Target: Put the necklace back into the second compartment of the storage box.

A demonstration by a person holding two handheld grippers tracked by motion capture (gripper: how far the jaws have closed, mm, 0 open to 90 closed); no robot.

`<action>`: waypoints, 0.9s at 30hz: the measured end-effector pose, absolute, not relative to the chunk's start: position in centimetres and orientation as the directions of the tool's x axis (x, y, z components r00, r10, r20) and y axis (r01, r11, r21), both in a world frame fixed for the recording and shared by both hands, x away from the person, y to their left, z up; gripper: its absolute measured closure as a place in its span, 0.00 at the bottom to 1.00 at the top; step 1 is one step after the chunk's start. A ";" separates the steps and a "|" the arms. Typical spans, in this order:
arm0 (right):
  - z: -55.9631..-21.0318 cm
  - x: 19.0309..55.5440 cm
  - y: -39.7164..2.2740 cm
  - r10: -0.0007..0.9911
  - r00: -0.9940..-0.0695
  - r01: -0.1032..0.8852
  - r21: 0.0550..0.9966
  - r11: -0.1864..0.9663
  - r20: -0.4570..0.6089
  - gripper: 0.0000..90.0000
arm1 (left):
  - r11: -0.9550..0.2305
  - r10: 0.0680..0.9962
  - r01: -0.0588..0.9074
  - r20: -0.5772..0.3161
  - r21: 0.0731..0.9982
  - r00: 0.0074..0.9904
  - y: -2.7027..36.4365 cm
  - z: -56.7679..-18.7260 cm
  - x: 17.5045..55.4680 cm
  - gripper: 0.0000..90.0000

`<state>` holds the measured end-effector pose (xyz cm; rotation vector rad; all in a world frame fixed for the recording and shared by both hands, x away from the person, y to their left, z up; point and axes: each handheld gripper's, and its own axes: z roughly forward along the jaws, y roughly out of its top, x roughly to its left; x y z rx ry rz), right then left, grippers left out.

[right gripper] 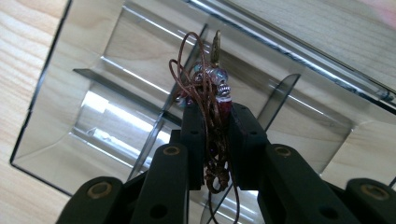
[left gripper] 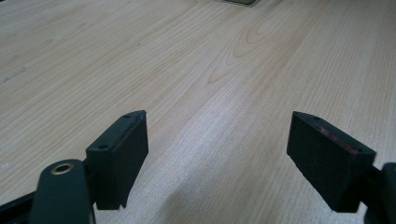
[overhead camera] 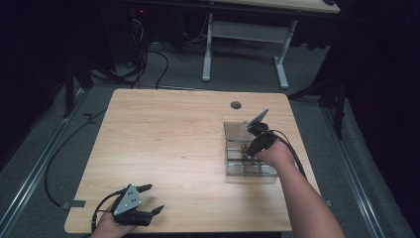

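Right gripper [right gripper: 215,135] is clamping a beaded cord bracelet [right gripper: 210,93] over the clear divided box [overhead camera: 233,131] at three o'clock — evidently for depositing; left gripper [left gripper: 217,154] is idling at seven o'clock, jaws apart.

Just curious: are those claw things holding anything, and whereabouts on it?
The right gripper clamps a beaded cord bracelet by its braided part; the left gripper holds nothing.

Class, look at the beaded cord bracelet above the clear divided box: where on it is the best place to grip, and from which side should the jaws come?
Probably the braided brown band of the bracelet, not the beads. It is flat and narrow, so pads can close on its two faces, as the right gripper does now, coming from above the clear box. The round beads and loose cord loops would likely slip.
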<state>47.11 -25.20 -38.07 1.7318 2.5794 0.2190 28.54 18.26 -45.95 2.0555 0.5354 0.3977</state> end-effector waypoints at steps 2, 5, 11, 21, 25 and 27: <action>-38.2 47.3 -25.7 0.929 -0.365 0.926 0.127 0.357 0.053 0.86 | -0.462 0.519 0.213 0.068 0.861 0.852 18.3 -45.9 28.5 0.23; -38.3 47.3 -25.9 0.934 -0.354 0.930 0.122 0.347 0.044 0.86 | -0.462 0.519 0.213 0.067 0.861 0.852 18.3 -46.0 28.5 0.23; -38.5 47.3 -26.3 0.941 -0.338 0.935 0.130 0.331 0.035 0.83 | -0.462 0.520 0.215 0.067 0.861 0.851 18.3 -45.9 28.5 0.23; -38.1 47.6 -26.0 0.938 -0.346 0.925 0.167 0.340 0.006 0.81 | -0.465 0.521 0.216 0.067 0.859 0.851 18.2 -46.0 28.6 0.23; -38.6 47.7 -25.4 0.930 -0.367 0.921 0.141 0.363 0.006 0.90 | -0.463 0.521 0.217 0.066 0.860 0.851 18.3 -46.0 28.5 0.23; -38.9 47.7 -25.2 0.924 -0.382 0.917 0.127 0.379 0.000 0.93 | -0.462 0.520 0.216 0.066 0.860 0.851 18.3 -45.9 28.5 0.23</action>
